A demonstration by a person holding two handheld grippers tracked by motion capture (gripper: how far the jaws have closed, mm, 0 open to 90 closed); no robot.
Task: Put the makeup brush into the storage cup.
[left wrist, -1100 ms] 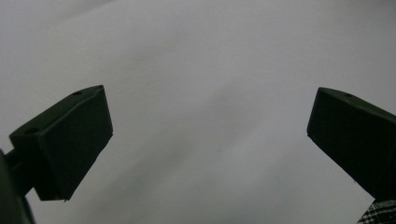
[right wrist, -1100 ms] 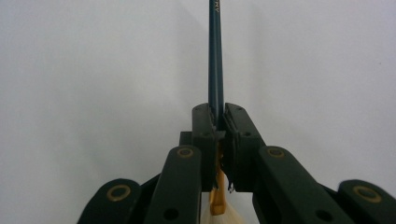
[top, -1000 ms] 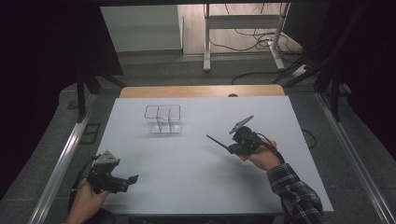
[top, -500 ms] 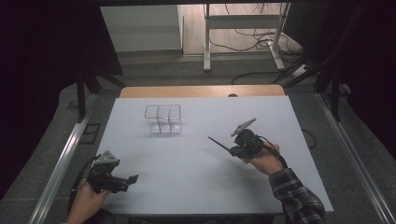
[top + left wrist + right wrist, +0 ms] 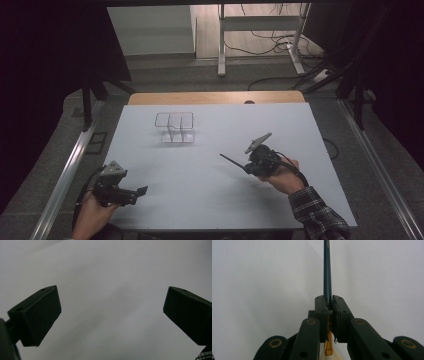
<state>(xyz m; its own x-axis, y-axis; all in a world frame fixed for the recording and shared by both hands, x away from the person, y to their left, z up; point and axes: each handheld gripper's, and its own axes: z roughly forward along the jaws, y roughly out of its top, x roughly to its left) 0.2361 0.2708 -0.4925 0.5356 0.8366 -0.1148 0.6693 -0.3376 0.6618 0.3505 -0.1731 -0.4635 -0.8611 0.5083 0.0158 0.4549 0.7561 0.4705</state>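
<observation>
My right gripper (image 5: 246,167) (image 5: 328,301) hovers over the right half of the white table (image 5: 210,200), shut on a thin dark stick (image 5: 231,161) (image 5: 327,270). The stick looks like a pencil or a brush. It points left and away from the gripper, and a gold band and a pale end show behind the jaws. My left gripper (image 5: 140,191) (image 5: 111,312) is near the table's front left corner, open, with only bare tabletop between its jaws. A clear plastic box (image 5: 174,127) with compartments stands at the back, left of centre, apart from both grippers.
A wooden strip (image 5: 215,97) runs along the table's far edge. Metal rails (image 5: 65,175) flank the table on both sides. A desk frame and cables (image 5: 260,30) stand on the floor beyond.
The right gripper has drifted slightly toward the person with the stick still in it. The left gripper has hardly moved.
</observation>
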